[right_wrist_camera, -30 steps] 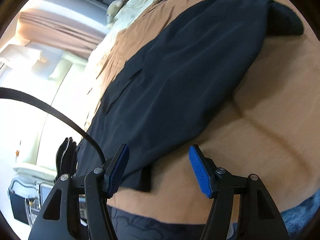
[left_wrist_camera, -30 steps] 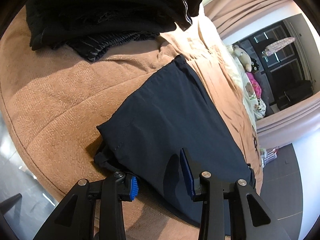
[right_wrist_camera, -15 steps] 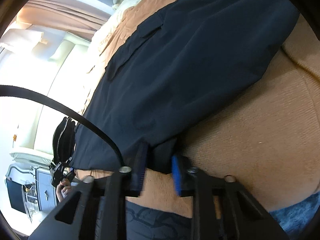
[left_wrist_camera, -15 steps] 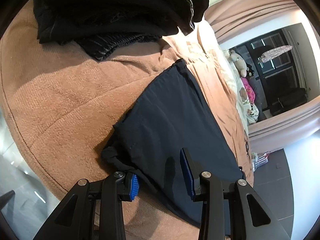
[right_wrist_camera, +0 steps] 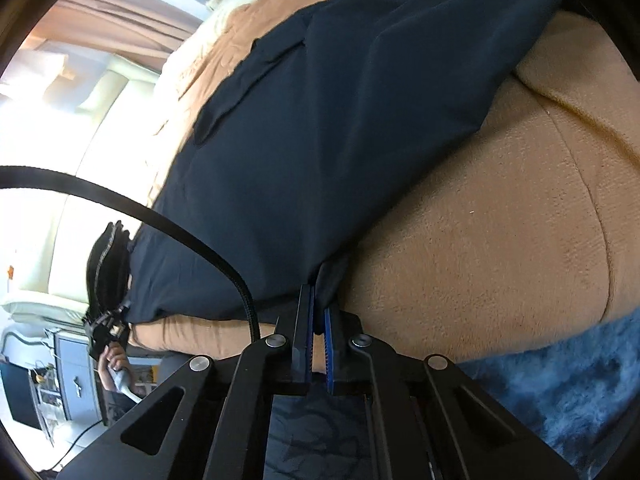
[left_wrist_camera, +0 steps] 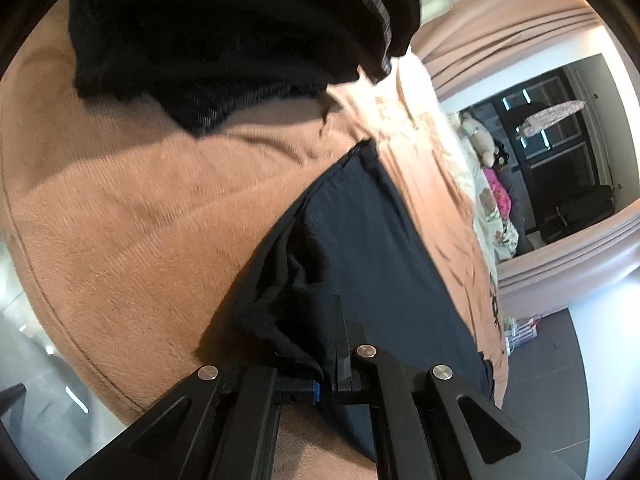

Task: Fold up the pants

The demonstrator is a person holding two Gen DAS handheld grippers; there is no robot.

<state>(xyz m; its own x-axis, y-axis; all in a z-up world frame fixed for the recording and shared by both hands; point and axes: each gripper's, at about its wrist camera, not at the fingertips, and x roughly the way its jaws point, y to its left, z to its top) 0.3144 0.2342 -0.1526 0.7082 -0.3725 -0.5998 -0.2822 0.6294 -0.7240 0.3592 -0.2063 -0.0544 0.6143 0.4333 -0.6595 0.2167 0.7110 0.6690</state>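
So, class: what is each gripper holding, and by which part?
Both hold the dark pants: the left gripper pinches a bunched corner, the right gripper the near edge.

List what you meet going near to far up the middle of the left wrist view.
Left claw shut on the navy pants → tan blanket → pile of black clothes.

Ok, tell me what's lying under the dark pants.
Under the pants the tan blanket shows on both sides. What lies directly beneath the fabric is covered and cannot be seen.
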